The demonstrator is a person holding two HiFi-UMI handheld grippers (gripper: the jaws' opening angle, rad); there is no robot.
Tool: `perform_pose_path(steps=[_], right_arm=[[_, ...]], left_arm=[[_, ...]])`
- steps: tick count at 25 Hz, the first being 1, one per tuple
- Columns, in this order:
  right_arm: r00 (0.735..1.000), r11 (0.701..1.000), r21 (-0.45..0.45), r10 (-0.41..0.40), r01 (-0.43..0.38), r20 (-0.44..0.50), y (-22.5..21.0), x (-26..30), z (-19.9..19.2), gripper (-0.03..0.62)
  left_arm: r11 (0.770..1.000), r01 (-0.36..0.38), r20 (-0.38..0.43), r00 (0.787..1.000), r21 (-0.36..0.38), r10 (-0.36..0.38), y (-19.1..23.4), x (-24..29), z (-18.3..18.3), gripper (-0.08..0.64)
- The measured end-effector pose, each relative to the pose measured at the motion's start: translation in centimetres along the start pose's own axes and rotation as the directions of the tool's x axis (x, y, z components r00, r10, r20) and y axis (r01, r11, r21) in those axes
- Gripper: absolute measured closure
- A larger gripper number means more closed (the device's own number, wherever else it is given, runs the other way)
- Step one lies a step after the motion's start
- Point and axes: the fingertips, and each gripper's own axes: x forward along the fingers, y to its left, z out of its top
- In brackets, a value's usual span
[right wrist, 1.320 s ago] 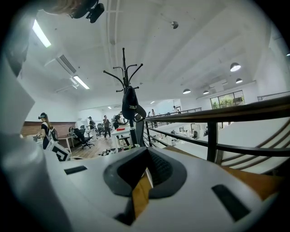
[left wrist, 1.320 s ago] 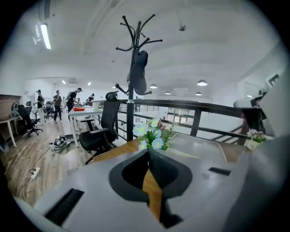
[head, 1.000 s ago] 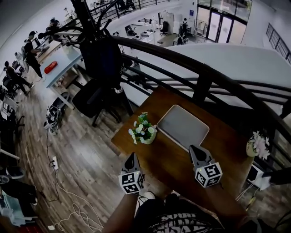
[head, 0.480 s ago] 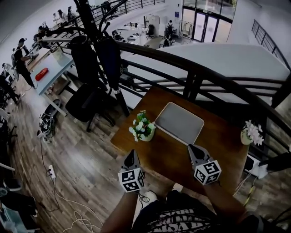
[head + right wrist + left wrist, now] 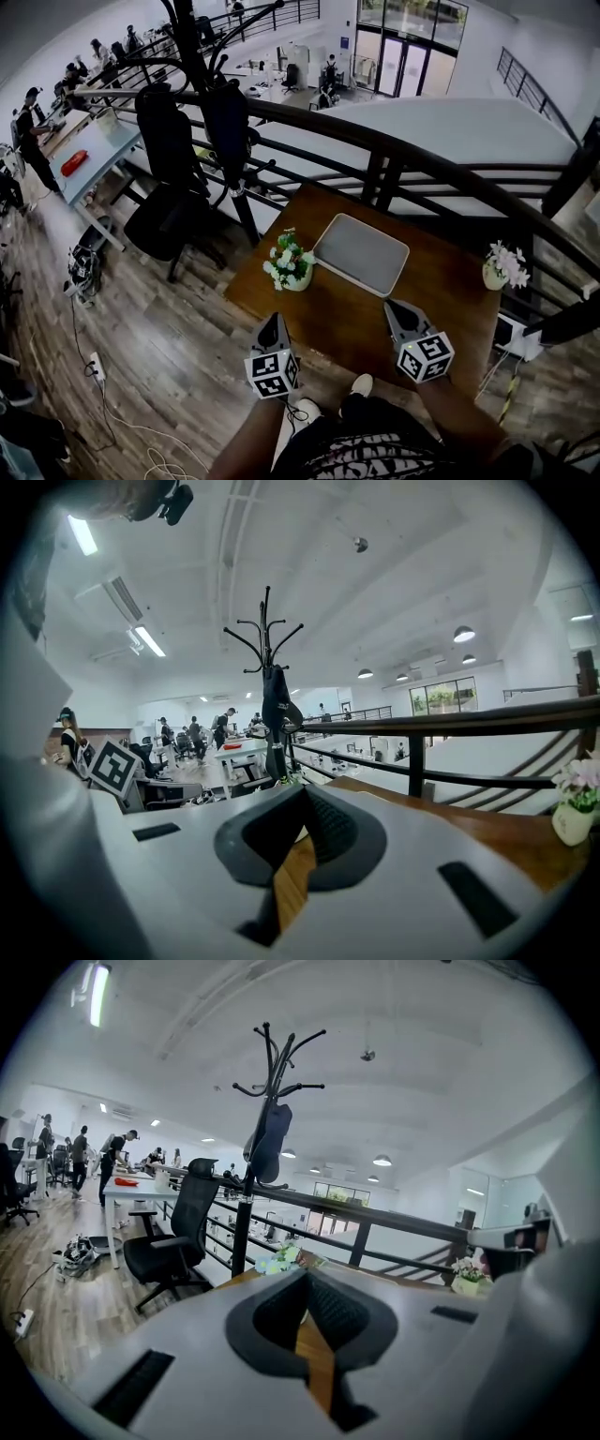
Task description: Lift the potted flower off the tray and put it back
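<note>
Head view: we see left gripper [image 5: 273, 322] and right gripper [image 5: 394, 307] with jaws closed, empty; potted flower [image 5: 289, 265] stands ahead of left jaws, beside tray [image 5: 361, 253].

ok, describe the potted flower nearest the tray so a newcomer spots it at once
Find the wooden table against the dark railing, grey tray at its middle. The potted flower stands on bare wood just left of the tray. Green leaves among white blooms; the other pot sits far right, pale-flowered.
</note>
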Motion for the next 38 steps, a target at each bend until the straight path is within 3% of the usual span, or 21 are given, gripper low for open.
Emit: perform_pose_path(steps=[9,16,22,29,35,38], right_arm=[[1.000,1.000,-0.013,-0.010,0.010,0.022,0.1,-1.0,-0.3,0.600],[0.998,0.998,-0.011,0.058,-0.057,0.012,-0.7,-1.1,-0.5,0.600],[0.984,0.984,-0.031,0.175,-0.175,0.003,-0.1,-0.3,-1.6,0.600],[0.980,0.981,0.001,0.194,-0.194,0.036,-3.3,-0.7,-0.4,0.600],[0.977,0.977,-0.020,0.214,-0.214,0.006,-2.7,2.1,-1.2,0.600],[0.979,0.978,-0.034,0.205,-0.206,-0.014,-3.0,3.7,-1.7,0.600]], left_arm=[[1.000,0.012,-0.027,1.000,0.007,-0.012,-0.7,-0.5,-1.0,0.552],[1.000,-0.015,-0.034,0.999,0.026,0.016,-3.6,-0.4,-1.0,0.552],[0.997,-0.071,-0.058,0.996,-0.030,0.069,-4.7,-0.2,-2.8,0.552],[0.995,-0.096,-0.069,0.993,-0.011,0.095,-7.0,-0.3,-4.3,0.552],[0.995,-0.097,-0.070,0.993,-0.009,0.096,-5.0,2.4,-4.7,0.551],[0.998,-0.063,-0.080,0.995,-0.003,0.063,-4.3,4.3,-5.1,0.550]])
